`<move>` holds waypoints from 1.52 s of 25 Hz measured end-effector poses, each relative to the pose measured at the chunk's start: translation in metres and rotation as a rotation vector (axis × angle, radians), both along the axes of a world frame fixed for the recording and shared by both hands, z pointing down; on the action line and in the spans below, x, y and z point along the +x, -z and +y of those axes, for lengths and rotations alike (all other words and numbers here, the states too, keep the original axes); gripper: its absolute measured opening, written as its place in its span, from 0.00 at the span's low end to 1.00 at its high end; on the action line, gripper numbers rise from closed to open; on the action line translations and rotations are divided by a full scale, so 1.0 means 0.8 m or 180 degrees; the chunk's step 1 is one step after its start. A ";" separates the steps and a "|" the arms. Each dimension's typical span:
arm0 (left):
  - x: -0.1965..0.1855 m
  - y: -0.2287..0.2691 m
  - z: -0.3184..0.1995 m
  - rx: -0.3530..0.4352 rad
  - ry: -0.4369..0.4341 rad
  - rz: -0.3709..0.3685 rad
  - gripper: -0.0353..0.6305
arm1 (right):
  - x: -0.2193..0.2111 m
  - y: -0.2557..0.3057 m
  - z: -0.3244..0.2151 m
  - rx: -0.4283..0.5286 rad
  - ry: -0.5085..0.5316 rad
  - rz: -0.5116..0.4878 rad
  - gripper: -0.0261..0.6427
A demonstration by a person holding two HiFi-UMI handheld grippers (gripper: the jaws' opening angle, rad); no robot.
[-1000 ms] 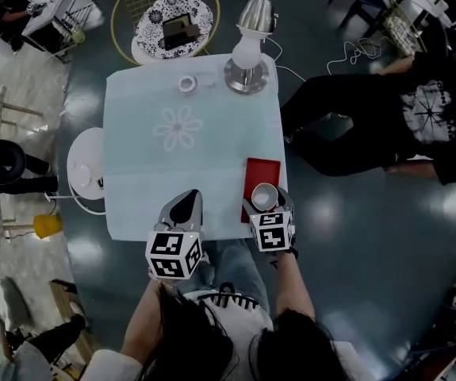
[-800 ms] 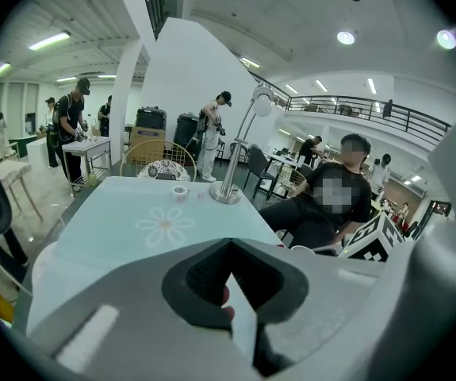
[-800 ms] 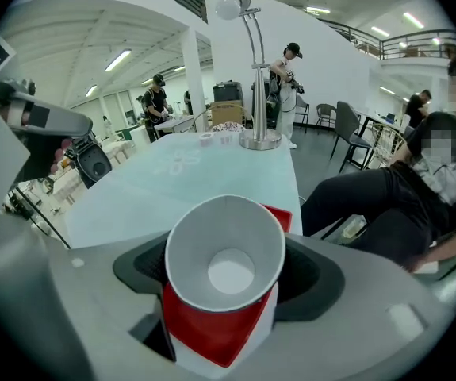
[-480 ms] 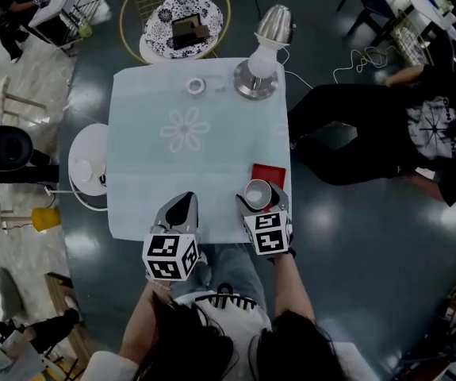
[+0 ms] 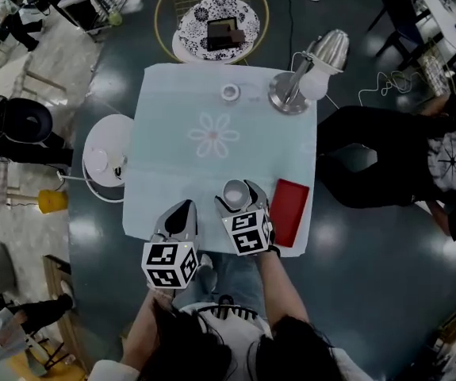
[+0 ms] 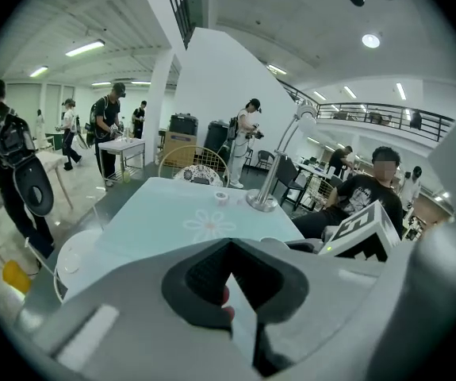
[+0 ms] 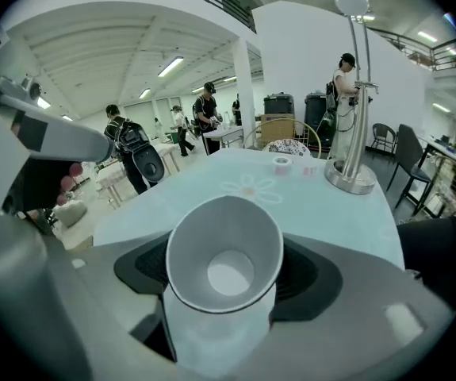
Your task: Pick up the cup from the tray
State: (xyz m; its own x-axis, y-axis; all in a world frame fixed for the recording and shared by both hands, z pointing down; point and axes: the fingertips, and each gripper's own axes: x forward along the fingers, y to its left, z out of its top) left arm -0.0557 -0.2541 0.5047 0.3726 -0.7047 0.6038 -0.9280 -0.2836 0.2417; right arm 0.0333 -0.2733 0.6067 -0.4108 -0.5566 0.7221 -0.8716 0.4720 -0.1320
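Observation:
My right gripper [image 5: 238,199] is shut on a white paper cup [image 5: 235,193], its jaws pressing the cup's two sides. The cup hangs over the pale blue tablecloth [image 5: 172,157], just left of the red tray [image 5: 288,211], which lies at the table's near right edge with nothing on it. In the right gripper view the cup [image 7: 226,264] fills the gap between the jaws, its mouth facing the camera and nothing inside. My left gripper [image 5: 181,211] hovers at the table's near edge, shut and holding nothing. It is a little left of the cup.
A silver desk lamp [image 5: 299,86] stands at the far right corner, with a small tape roll [image 5: 229,93] to its left. A flower print [image 5: 213,134] marks the table's middle. A wire chair [image 5: 212,26] stands beyond the table, a white stool [image 5: 105,157] to its left. A person [image 5: 402,157] sits at the right.
The right gripper has carried the cup off the red tray and to the left, over the cloth. The left gripper has kept its place at the near edge.

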 end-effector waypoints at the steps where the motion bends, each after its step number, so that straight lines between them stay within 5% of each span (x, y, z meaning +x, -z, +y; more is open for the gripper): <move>1: -0.006 0.000 -0.001 0.0005 0.0033 -0.0004 0.05 | -0.007 -0.003 -0.002 -0.0013 0.0030 -0.0008 0.61; 16: -0.025 -0.018 -0.004 -0.0093 0.0275 0.0171 0.05 | -0.025 -0.042 -0.004 -0.0063 0.0161 0.0088 0.62; 30: -0.026 -0.002 -0.006 0.0043 0.0218 0.0137 0.05 | -0.021 0.067 -0.017 0.0437 -0.0011 -0.0689 0.78; 38: -0.018 0.047 -0.001 0.0331 0.0033 0.0216 0.05 | -0.017 0.162 0.000 0.0835 -0.0073 -0.0966 0.45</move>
State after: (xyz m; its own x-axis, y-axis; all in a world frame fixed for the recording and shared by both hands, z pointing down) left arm -0.0700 -0.2552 0.4671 0.4027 -0.7662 0.5007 -0.9134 -0.3011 0.2739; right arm 0.0197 -0.2733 0.4775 -0.5688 -0.7175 0.4021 -0.8224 0.5048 -0.2625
